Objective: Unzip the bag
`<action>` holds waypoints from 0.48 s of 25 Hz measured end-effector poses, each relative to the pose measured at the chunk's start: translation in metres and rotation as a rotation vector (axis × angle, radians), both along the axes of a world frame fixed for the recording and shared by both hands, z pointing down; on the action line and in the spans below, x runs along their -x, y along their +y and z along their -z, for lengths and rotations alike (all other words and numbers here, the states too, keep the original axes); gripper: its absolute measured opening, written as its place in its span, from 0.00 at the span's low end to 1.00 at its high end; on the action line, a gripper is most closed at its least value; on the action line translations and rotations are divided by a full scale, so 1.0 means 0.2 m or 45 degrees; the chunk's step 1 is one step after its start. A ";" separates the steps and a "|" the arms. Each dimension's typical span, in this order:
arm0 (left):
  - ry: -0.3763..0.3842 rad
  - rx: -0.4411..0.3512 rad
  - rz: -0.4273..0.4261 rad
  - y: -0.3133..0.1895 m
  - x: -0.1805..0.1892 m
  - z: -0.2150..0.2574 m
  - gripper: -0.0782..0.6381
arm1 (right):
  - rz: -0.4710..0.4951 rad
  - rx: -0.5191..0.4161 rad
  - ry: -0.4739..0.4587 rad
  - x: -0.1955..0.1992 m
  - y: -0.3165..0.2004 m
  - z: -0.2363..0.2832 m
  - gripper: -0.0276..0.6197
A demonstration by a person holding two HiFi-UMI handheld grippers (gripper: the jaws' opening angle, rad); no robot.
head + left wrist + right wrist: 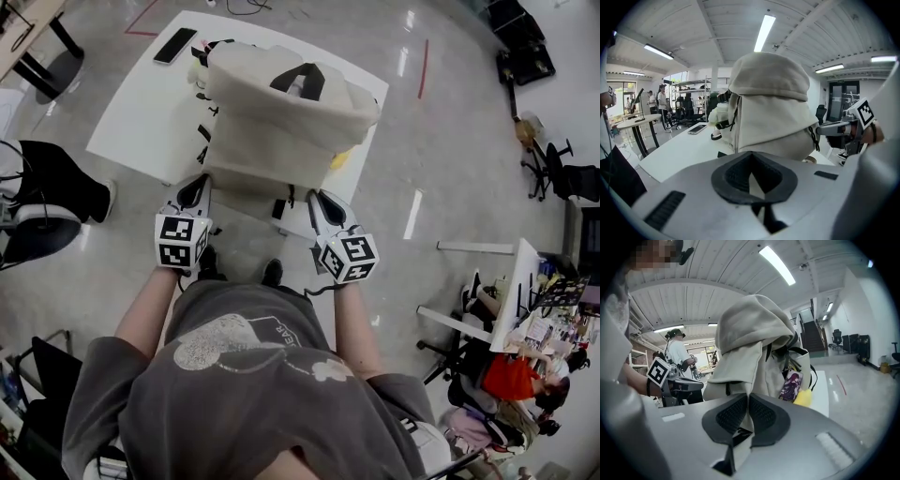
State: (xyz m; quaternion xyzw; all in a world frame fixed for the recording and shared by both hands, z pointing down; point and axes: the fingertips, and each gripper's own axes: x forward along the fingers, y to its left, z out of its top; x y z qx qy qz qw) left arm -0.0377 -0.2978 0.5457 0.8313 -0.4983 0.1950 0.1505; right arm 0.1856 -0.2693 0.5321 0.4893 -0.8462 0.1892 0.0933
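At the left claw (751, 168): pads are brought together at the tips, by the bag's near left corner. A pale sliver shows behind them, and I cannot tell whether any cloth is pinched.
Right claw (747, 411): clamped on a fold of cream cloth at the near right bottom edge, with a dark tab just beneath the pads.
Bag (281, 122): a cream backpack standing upright at the near edge of the white table (131, 117). Its top flap hangs over the front, and a black handle (302, 79) sits on top.
Hangings: a picture charm (790, 384) and a yellow trinket (805, 397) dangle on its right side.
Beyond: a phone (174, 45) lies at the table's far corner, well apart.
Handling: likely soft and light. The cloth will probably bunch and follow a pull rather than resist it, so one claw should anchor the fabric beside the zip while the other draws.
Where to hold: the zip's pull tab, probably thin and liable to slip from the pads. No pull is clearly identifiable in these views.
Risk: standing at the table edge, the bag could tip or slide toward the person.
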 end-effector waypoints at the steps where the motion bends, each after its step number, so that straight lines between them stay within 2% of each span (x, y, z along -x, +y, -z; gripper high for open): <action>1: 0.001 -0.006 -0.019 0.00 0.01 0.00 0.11 | -0.010 0.000 0.000 0.00 0.00 0.00 0.07; 4: 0.055 -0.025 -0.152 0.06 -0.11 0.03 0.12 | -0.034 0.004 -0.008 0.02 0.01 0.00 0.07; 8: 0.186 0.030 -0.437 0.19 -0.47 0.02 0.12 | -0.042 0.005 -0.001 0.03 0.03 0.01 0.07; 10: 0.220 0.082 -0.565 0.25 -0.64 0.00 0.32 | -0.040 0.003 -0.001 0.04 0.04 0.01 0.07; 12: 0.201 0.099 -0.626 0.26 -0.75 -0.02 0.36 | -0.037 0.001 -0.001 0.05 0.04 0.02 0.07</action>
